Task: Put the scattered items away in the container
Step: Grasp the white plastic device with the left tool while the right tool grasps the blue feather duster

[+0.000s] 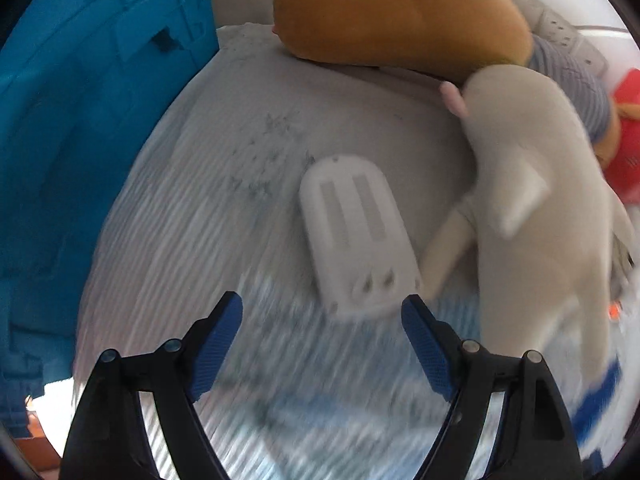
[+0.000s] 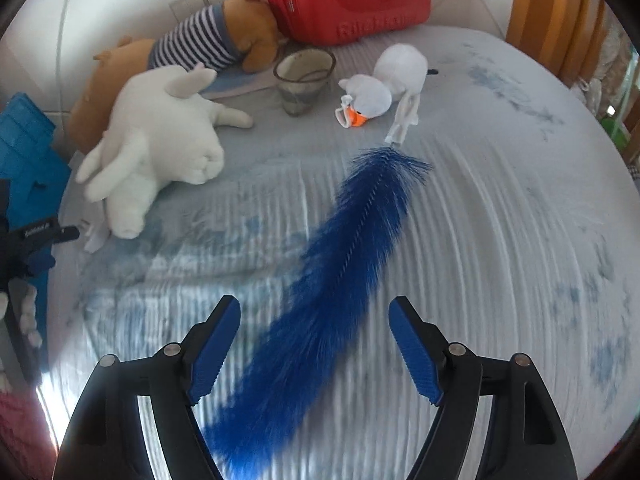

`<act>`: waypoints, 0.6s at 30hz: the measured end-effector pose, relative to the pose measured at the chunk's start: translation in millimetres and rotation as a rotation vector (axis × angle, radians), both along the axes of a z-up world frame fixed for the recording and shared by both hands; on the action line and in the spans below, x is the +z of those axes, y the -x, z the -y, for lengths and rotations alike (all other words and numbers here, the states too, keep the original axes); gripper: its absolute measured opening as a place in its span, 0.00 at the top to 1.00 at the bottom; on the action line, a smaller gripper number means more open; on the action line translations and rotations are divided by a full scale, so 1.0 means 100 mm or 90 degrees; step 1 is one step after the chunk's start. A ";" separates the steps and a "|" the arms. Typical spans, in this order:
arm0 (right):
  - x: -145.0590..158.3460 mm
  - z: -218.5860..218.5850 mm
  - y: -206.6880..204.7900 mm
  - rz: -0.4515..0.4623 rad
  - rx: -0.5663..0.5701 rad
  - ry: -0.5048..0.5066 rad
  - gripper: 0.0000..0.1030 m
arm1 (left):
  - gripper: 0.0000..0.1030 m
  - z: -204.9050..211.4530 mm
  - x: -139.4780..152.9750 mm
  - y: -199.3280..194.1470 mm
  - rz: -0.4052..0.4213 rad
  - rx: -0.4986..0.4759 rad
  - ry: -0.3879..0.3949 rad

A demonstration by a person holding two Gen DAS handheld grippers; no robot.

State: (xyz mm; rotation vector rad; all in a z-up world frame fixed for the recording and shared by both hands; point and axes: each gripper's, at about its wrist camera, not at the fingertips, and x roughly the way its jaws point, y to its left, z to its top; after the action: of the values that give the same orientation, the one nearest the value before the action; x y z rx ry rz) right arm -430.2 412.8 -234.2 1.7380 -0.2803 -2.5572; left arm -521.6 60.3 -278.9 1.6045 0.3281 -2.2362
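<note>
Left wrist view: the left claw (image 1: 322, 312) stands spread with nothing between its pads, pointing down at the pale ribbed bedspread (image 1: 192, 208). Just ahead of the claw lies a flat white plastic case with 2 long slots (image 1: 354, 236), one end nearly between the fingertips. It looks rigid, light and smooth, so a pinch across its narrow width should hold best; the slick shell could slip under a shallow grip. Beside the case, on its right, lies a cream plush rabbit (image 1: 532, 184), one limb touching the case. Beyond the case rests a brown plush animal (image 1: 400, 16). Left of the case stands the blue plastic crate (image 1: 80, 120), probably the container.

Right wrist view: the right claw (image 2: 314, 308) is also spread and empty. A long blue feathery duster (image 2: 340, 272) lies on the bedspread, running between the fingers without touching the pads. It looks soft and very light; the stiffer central spine is the surer place to pinch. Beyond the duster's tip lie a small white plush duck (image 2: 384, 80) and a cloudy clear cup (image 2: 304, 80).
</note>
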 end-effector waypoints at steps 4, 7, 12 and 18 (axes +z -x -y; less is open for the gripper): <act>-0.10 -0.02 0.19 0.009 0.007 0.003 0.13 | 0.20 -0.02 -0.14 0.21 -0.001 0.013 0.005; -0.14 -0.01 0.29 0.012 0.014 0.004 0.10 | 0.20 -0.03 -0.14 0.31 -0.003 0.011 0.010; -0.22 0.04 0.39 0.016 0.024 0.008 0.10 | 0.22 0.05 -0.14 0.34 -0.025 0.014 -0.044; -0.28 0.09 0.38 0.025 0.024 0.009 0.10 | 0.36 0.02 -0.28 0.37 0.002 0.008 -0.062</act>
State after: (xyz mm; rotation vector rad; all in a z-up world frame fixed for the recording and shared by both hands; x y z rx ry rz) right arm -468.2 404.1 -262.5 1.7733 -0.2635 -2.4919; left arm -559.0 58.0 -307.3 1.6492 0.4506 -2.2397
